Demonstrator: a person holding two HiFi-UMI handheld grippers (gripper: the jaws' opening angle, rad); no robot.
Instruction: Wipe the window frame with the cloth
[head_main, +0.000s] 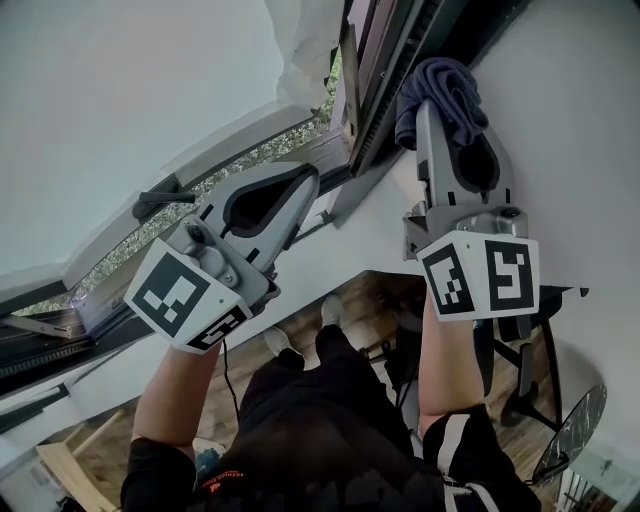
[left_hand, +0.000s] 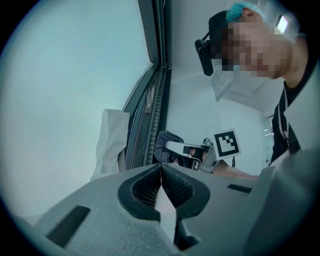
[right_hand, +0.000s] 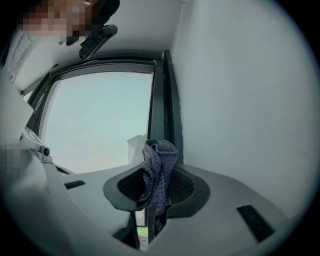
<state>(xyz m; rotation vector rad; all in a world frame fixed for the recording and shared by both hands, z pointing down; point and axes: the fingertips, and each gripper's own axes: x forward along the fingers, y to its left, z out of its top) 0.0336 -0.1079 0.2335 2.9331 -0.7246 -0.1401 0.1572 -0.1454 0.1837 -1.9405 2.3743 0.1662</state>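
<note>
So: right gripper tight on cloth beside window frame; left gripper closed.

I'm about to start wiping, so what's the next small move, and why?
Probably ease the right gripper forward until the cloth presses the frame. The jaws are shut on the cloth, which sits just in front of the dark frame, but contact can't be confirmed.
</note>
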